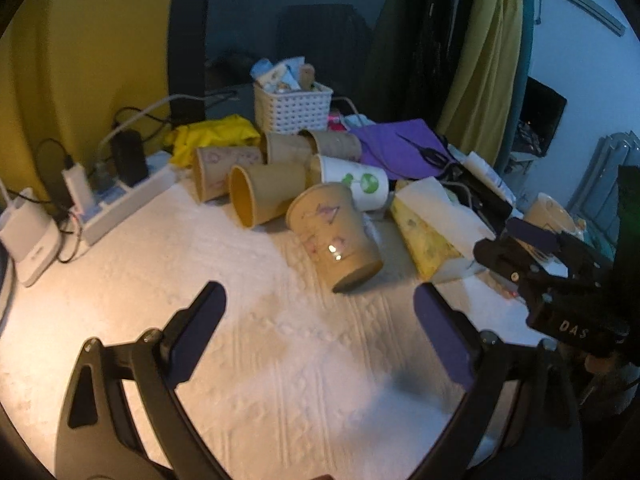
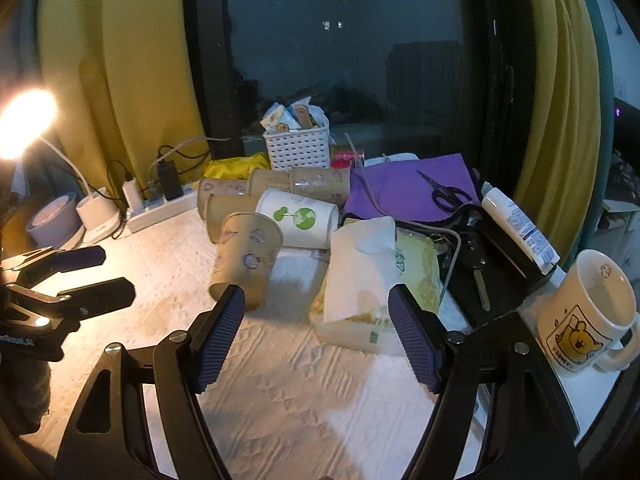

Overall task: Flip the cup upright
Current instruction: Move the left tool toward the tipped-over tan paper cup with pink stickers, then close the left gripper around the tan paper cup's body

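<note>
A tan paper cup with purple prints point(image 1: 334, 236) lies on its side on the white cloth, base toward me; it also shows in the right wrist view point(image 2: 244, 260). Behind it lie a white cup with a green globe print point(image 1: 356, 182) point(image 2: 298, 218) and several tan cups point(image 1: 266, 192). My left gripper point(image 1: 320, 336) is open and empty, just short of the printed cup. My right gripper point(image 2: 316, 340) is open and empty, its left finger close to that cup's base. It shows at the right in the left wrist view point(image 1: 532, 240), and the left gripper shows at the left in the right wrist view point(image 2: 100, 272).
A tissue pack point(image 2: 372, 276) lies right of the cups. A white basket point(image 1: 292, 108), yellow cloth point(image 1: 216, 136), purple cloth with scissors point(image 2: 416, 192) and a power strip point(image 1: 120, 200) stand behind. A ceramic mug point(image 2: 584, 312) and black tray point(image 2: 500, 264) are at right. A lamp point(image 2: 24, 124) glows at left.
</note>
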`<state>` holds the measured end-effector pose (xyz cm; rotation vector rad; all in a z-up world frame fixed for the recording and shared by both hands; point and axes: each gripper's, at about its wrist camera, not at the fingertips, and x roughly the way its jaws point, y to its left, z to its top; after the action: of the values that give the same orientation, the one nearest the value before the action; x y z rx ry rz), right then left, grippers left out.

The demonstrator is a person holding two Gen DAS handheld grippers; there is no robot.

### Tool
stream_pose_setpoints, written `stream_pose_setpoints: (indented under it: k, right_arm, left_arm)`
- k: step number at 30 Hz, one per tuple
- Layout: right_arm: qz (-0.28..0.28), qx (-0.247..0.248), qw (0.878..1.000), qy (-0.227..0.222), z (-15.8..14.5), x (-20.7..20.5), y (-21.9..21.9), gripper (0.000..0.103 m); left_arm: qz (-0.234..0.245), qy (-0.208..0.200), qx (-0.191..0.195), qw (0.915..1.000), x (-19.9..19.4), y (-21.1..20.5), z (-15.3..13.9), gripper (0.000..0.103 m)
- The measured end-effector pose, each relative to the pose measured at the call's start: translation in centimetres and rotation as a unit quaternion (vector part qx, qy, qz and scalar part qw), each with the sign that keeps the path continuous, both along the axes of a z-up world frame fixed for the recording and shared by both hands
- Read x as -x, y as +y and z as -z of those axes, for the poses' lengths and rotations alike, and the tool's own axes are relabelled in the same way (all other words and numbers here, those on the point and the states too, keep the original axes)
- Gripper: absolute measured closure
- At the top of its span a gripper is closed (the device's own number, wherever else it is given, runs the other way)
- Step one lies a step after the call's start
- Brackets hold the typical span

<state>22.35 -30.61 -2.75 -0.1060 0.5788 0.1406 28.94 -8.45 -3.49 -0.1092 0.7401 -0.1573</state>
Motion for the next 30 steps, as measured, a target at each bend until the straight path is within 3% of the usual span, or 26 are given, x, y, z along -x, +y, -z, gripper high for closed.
stream_pose_setpoints:
  k: [10,21,23,30]
  right_arm:
    - [0.002,0.009,1.000,0.000,0.0,-3.1,-1.2,0.026]
    - [0.014,0.013,1.000,0.007,0.3,-4.5,-2.2,0.026]
    - [0.016,0.014,1.000,0.008,0.3,-4.5,-2.3,0.026]
    - [0.018,0.014,1.000,0.005,-0.1,-3.9,-1.9,0.026]
  left_arm:
    - [0.011,0.018,0.024,0.9995,-5.8,-1.8,1.3,0.007]
    - [0.020,0.075,0.041,0.9961,-10.6,-2.9,4.0,0.008]
    - [0.021,0.089,0.039,0.9950,-10.9,-2.8,4.6,0.024]
    - [0.038,0.109,0.054,0.9918,-10.6,-2.6,5.4,0.038]
